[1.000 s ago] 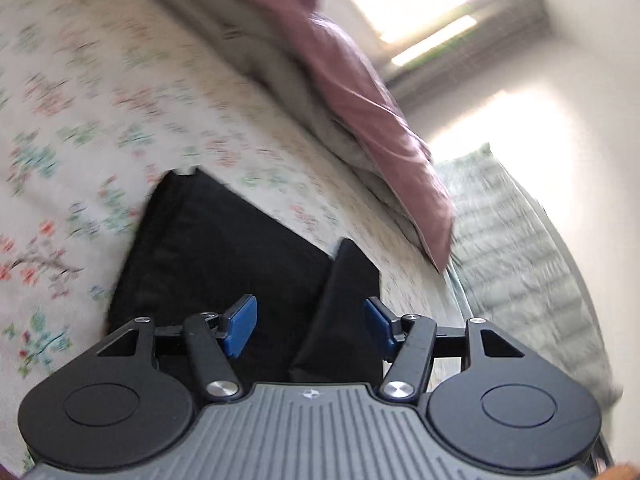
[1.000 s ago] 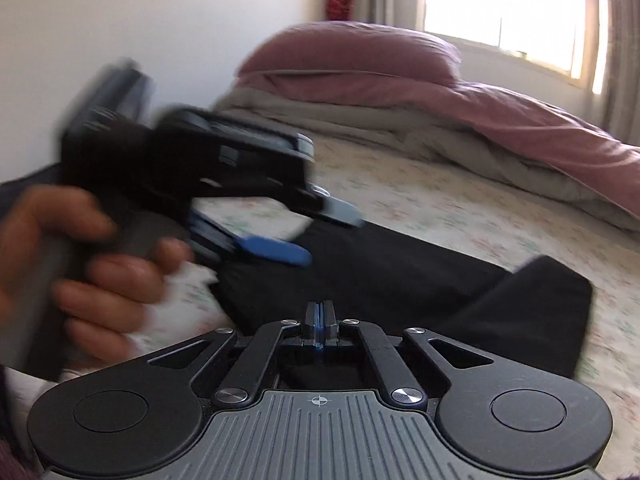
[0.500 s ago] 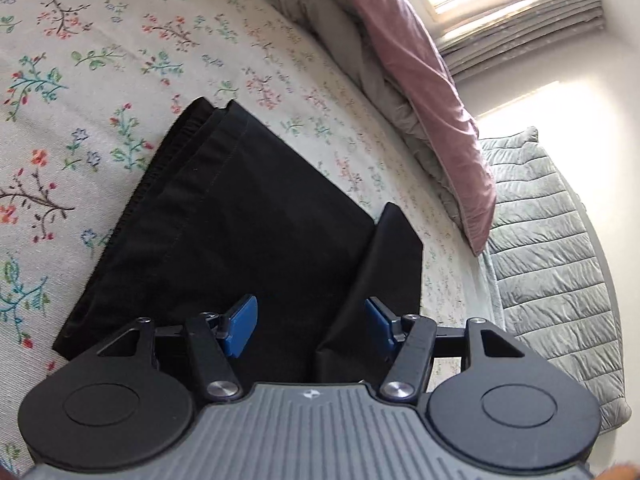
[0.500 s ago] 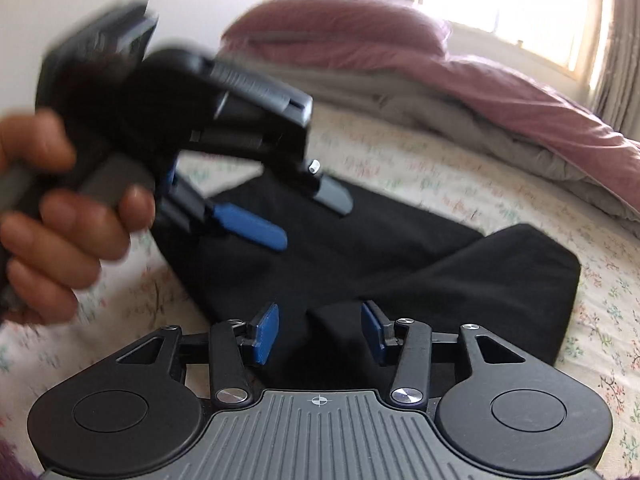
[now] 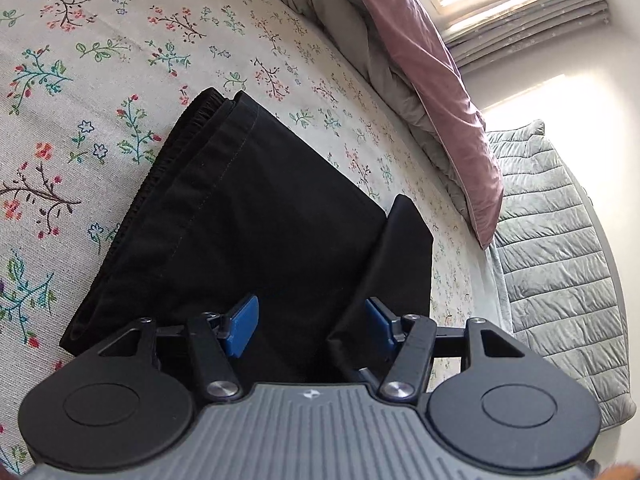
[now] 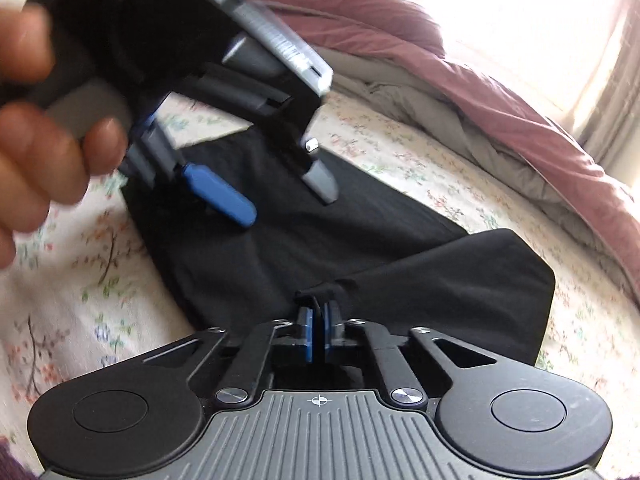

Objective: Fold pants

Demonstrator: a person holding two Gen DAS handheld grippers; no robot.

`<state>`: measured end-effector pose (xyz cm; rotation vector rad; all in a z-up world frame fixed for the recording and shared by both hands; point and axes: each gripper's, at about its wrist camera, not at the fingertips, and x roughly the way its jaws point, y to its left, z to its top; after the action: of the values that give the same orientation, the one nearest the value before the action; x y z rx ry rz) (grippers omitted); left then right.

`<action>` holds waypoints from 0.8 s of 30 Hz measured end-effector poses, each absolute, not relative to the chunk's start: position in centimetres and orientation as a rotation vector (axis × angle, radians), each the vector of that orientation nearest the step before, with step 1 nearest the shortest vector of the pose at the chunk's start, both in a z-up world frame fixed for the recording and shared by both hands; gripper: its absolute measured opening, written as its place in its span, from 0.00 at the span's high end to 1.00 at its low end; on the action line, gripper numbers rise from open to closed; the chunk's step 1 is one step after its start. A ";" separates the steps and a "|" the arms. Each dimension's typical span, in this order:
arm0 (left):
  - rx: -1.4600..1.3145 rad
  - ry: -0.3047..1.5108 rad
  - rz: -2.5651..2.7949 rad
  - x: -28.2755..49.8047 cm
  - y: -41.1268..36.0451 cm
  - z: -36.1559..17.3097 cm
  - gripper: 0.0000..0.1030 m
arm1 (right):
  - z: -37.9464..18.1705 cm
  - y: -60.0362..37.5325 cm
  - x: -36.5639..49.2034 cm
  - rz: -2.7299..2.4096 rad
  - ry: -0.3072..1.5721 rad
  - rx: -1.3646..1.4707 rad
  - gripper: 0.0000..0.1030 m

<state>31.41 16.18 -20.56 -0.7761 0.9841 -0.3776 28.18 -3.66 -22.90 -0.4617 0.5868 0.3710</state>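
On the floral bedsheet point(image 5: 100, 60), at the left of the scene, the black pants point(image 5: 248, 216) are laid flat and already doubled, their stitched edges stacked toward the far left so that the layers line up for a further fold. Over their near portion the left gripper point(image 5: 310, 322) is held with its jaws wide apart and nothing pressed between the blue pads; a raised flap of the fabric stands just beside its right pad, but no grip on it is seen. In the right wrist view that same gripper is seen carried by a hand point(image 6: 44, 128) above the pants, blurred. Further right, the right gripper point(image 6: 318, 334) is seen with its jaws closing on a pinched tuft of the black cloth at the near edge, presumably so that this part can be lifted and carried over. Beyond, a pink duvet point(image 5: 432, 92) is bunched along the far side of the bed, and a grey quilted blanket point(image 5: 560, 272) lies at the far right, both well apart from the pants.
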 end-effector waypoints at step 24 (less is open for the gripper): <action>-0.541 0.902 -0.534 36.5 15.6 -18.1 0.57 | -18.8 -1.3 19.4 0.598 0.289 -0.520 0.97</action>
<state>36.51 15.61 -18.06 -0.5410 0.9015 -0.5343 19.42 -1.26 -18.78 -0.5203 0.2894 0.5984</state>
